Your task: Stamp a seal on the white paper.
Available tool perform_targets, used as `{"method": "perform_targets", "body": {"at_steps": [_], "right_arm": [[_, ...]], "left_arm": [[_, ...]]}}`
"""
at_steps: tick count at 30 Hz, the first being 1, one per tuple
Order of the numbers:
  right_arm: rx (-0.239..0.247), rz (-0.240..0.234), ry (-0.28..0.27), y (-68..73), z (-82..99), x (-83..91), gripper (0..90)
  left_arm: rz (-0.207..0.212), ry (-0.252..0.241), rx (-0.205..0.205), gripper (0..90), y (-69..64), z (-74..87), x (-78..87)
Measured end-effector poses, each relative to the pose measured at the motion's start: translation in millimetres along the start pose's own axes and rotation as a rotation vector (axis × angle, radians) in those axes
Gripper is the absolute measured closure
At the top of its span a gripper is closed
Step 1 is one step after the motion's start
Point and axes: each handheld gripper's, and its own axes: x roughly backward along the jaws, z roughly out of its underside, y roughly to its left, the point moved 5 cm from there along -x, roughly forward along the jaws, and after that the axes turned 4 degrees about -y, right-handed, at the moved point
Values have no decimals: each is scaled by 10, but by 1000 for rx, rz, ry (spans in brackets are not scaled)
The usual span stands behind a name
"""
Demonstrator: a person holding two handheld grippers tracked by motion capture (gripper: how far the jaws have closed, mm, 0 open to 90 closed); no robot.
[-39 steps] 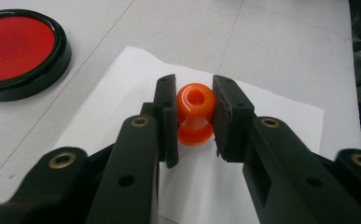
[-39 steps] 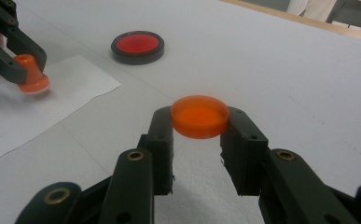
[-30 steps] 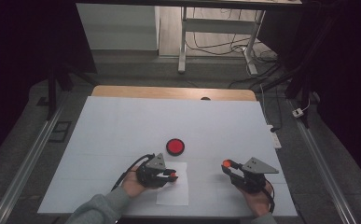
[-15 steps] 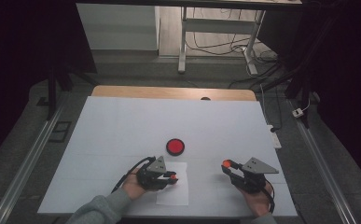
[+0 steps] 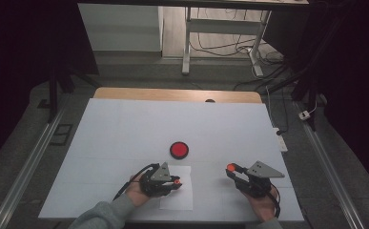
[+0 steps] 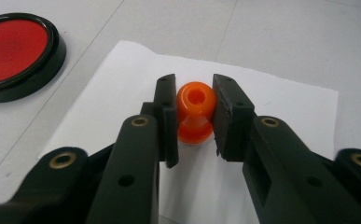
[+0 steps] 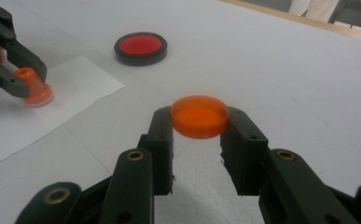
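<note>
My left gripper (image 6: 196, 93) is shut on a small orange stamp-like knob (image 6: 196, 122) with a flared foot. The knob stands upright with its foot on a white paper sheet (image 6: 281, 107). In the high view that left gripper (image 5: 176, 182) lies over the paper (image 5: 178, 198) at the table's front. My right gripper (image 7: 200, 119) is shut on a shallow round orange cap (image 7: 200, 114), open side up, held just above the table. From above, the right gripper (image 5: 230, 168) is to the right of the paper. From the right gripper view, the left gripper (image 7: 17, 77) and the knob (image 7: 32, 91) are at the upper left.
A red disc in a black rim (image 5: 179, 150) sits on the white table top (image 5: 125, 129) just beyond the paper; the same disc (image 6: 15, 51) (image 7: 141, 46) lies flat. A wooden strip (image 5: 172, 94) borders the table's far edge. Cables and a desk frame (image 5: 220, 43) are on the floor behind.
</note>
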Motion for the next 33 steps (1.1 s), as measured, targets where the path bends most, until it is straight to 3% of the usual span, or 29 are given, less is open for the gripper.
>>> {"method": "perform_targets", "body": {"at_steps": [15,33], "right_arm": [[3,1,0,1,-2,5,645],[8,1,0,9,-7,4,645]], "left_arm": [[-33,14,-25,725,-35,-12,-2],[-19,10,-14,725,-21,-8,-2]]}}
